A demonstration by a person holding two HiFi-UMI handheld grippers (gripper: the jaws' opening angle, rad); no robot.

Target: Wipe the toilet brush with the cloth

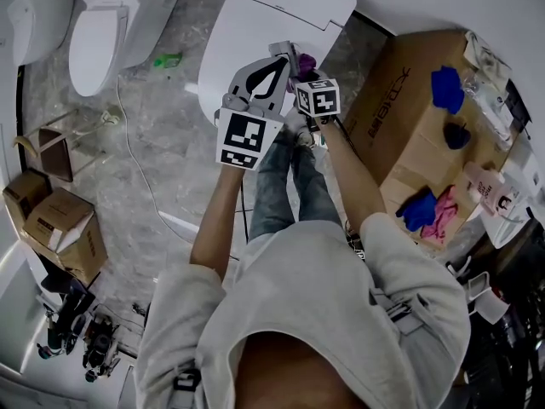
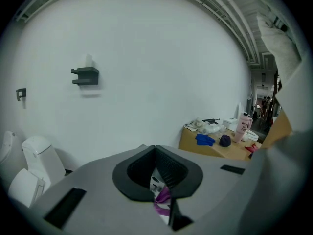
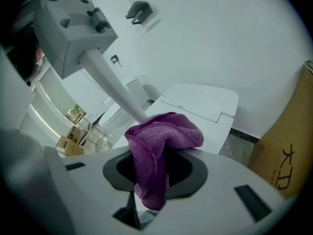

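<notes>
Over white toilet lid point(image 1: 289, 2) at 12 o'clock, I've got both tongs side by side. Right tongs point(image 3: 165, 148) clenched on purple cloth point(image 3: 146, 151), cloth draped over tips and hanging down. Left tongs point(image 2: 155, 148) pinched together, tips just beside cloth at its 9 o'clock. Cardboard box point(image 1: 409, 118) off at 3 o'clock.

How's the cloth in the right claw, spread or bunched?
Bunched: the purple cloth hangs crumpled in folds, pinched in the right claw.

cloth point(image 1: 306, 61) | mostly behind marker cube point(image 1: 318, 97) (head view) | box point(image 3: 288, 153) cut by edge
</notes>
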